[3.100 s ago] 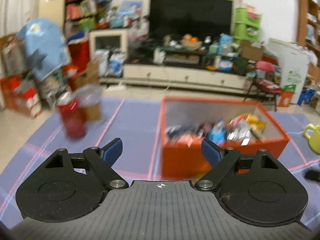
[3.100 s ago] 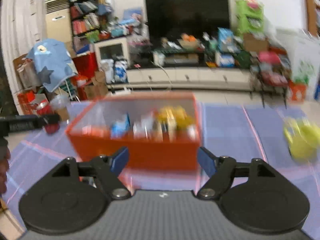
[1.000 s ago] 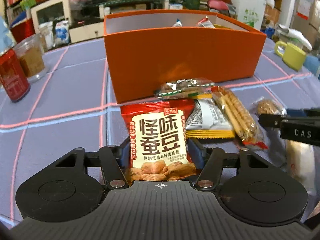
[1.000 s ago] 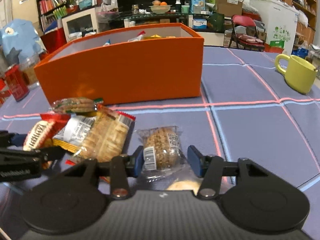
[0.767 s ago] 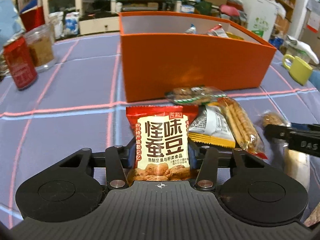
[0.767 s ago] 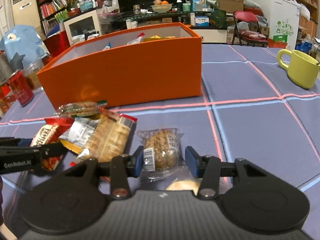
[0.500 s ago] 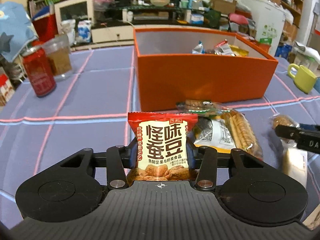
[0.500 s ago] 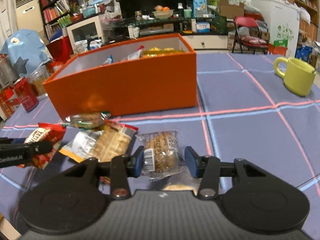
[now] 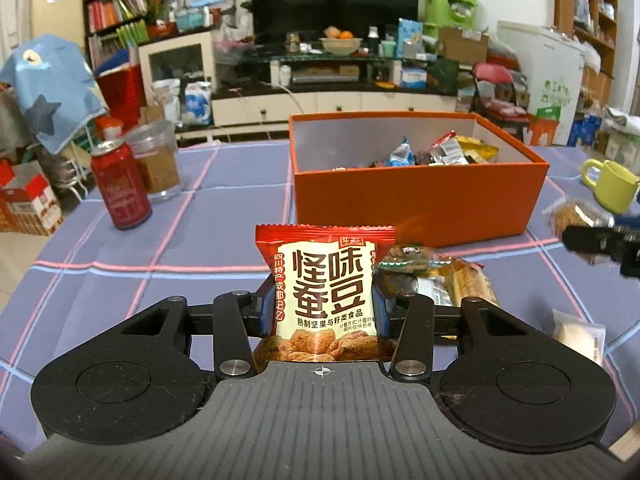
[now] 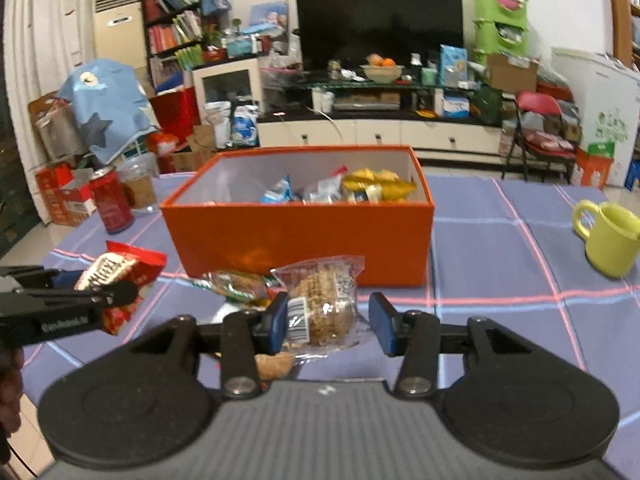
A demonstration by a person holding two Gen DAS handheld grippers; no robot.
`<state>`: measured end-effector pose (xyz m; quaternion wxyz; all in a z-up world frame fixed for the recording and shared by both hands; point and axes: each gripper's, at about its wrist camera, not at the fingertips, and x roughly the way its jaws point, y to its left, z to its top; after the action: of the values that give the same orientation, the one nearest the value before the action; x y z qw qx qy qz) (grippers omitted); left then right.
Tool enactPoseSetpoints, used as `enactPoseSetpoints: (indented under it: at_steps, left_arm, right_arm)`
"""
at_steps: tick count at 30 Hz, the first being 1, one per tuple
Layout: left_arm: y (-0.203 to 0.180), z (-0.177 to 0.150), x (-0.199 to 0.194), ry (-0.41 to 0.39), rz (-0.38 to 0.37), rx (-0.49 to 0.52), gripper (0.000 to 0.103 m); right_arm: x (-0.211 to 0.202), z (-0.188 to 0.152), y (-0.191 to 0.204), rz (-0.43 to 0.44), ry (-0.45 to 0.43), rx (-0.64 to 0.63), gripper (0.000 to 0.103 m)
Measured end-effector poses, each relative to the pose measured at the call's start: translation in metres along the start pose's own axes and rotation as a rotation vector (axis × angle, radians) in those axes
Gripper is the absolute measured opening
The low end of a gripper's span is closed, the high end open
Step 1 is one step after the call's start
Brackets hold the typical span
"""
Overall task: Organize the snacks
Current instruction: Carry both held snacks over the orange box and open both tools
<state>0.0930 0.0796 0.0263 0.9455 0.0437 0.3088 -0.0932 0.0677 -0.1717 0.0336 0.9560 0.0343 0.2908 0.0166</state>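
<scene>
Red crinkly bean packet (image 9: 326,292) is sitting clamped in the left gripper (image 9: 323,312), above the cloth before the orange box (image 9: 416,204); light, crushable, gripped mid-body; right gripper (image 10: 328,322) is pinching the wrapped cake (image 10: 324,300)

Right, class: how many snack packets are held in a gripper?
2. The red bean packet sits in the left gripper; the clear-wrapped biscuit sits in the right gripper. None seems hidden.
</scene>
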Motion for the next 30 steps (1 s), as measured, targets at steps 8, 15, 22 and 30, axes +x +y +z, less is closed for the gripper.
enactPoseSetpoints:
  at_steps: [8,15,22,30]
  left_arm:
    - [0.001,0.002,0.017,0.066,0.059,-0.04,0.02]
    - [0.002,0.002,0.024,0.086,0.085,-0.047,0.02]
    - [0.002,0.001,0.025,0.093,0.103,-0.044,0.02]
    - [0.009,0.001,0.025,0.096,0.111,-0.071,0.02]
  right_arm:
    - [0.003,0.011,0.007,0.043,-0.023,-0.022,0.049]
    - [0.012,0.006,0.017,0.079,0.002,-0.024,0.049]
    - [0.011,0.007,0.024,0.082,-0.001,-0.035,0.014]
    - [0.01,0.003,0.001,0.005,0.007,-0.006,0.043]
